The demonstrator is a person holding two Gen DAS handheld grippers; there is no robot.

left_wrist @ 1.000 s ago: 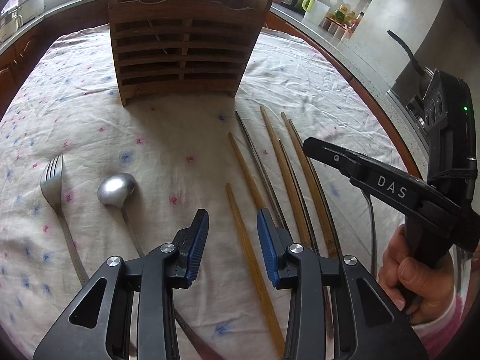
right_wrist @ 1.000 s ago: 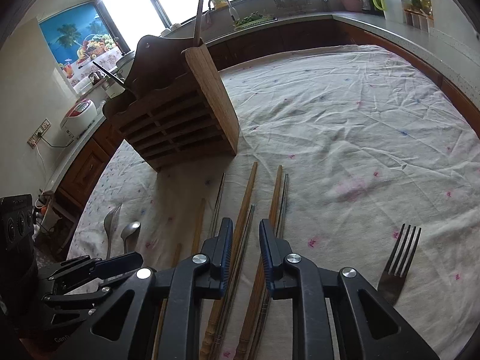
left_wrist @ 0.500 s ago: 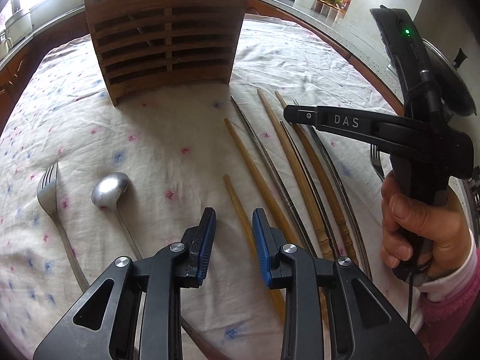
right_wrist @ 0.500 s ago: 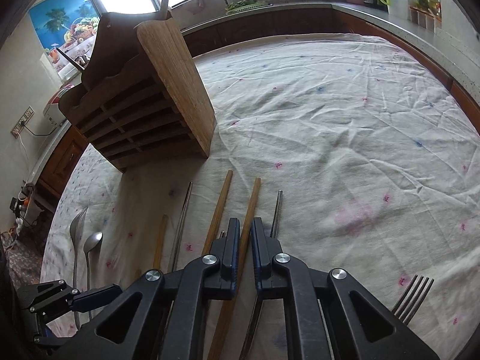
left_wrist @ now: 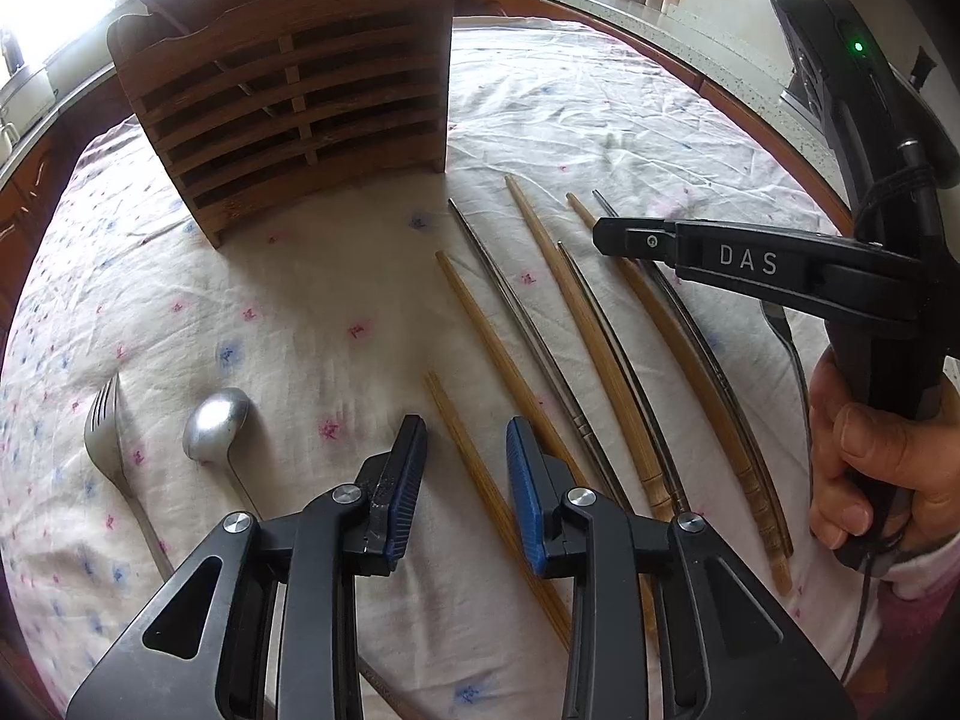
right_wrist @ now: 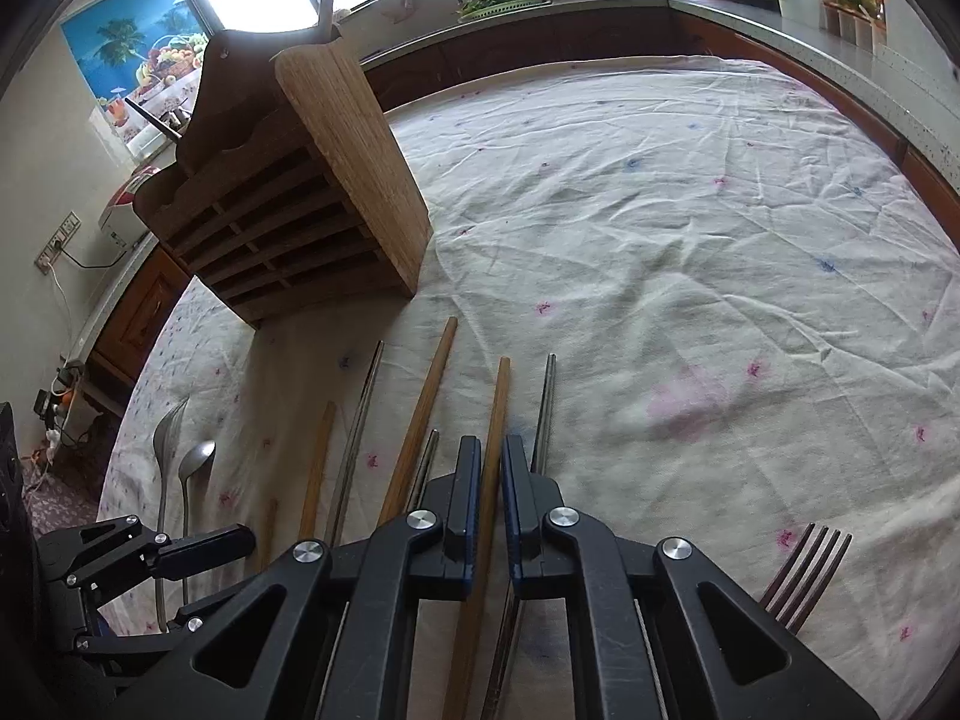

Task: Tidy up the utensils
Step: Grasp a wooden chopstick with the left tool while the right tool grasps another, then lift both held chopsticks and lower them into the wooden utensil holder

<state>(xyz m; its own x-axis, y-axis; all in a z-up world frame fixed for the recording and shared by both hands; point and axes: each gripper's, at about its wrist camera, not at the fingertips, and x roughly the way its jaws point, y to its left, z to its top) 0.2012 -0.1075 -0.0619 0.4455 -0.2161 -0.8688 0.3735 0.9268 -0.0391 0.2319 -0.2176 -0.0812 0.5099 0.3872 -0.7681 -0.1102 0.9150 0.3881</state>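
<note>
Several wooden and metal chopsticks lie side by side on the flowered cloth in front of the slatted wooden utensil holder (left_wrist: 288, 102) (right_wrist: 300, 228). My right gripper (right_wrist: 492, 450) (left_wrist: 603, 237) points down at them, its pads against both sides of one wooden chopstick (right_wrist: 499, 396) (left_wrist: 690, 354); the jaws are opening slightly. That chopstick still lies along the cloth. My left gripper (left_wrist: 465, 426) (right_wrist: 240, 540) hovers open over a shorter-looking wooden chopstick (left_wrist: 456, 420), which its pads do not touch. A fork (left_wrist: 102, 426) and a spoon (left_wrist: 216, 420) lie to its left.
A second fork (right_wrist: 804, 570) lies on the cloth right of my right gripper. A hand (left_wrist: 870, 462) holds the right gripper's handle. The table edge (left_wrist: 780, 138) curves close on the right, with a counter holding jars and a kettle beyond.
My right gripper came down and forward over the chopsticks, and its jaws closed around one wooden chopstick. My left gripper rolled a little and its jaws narrowed slightly.
</note>
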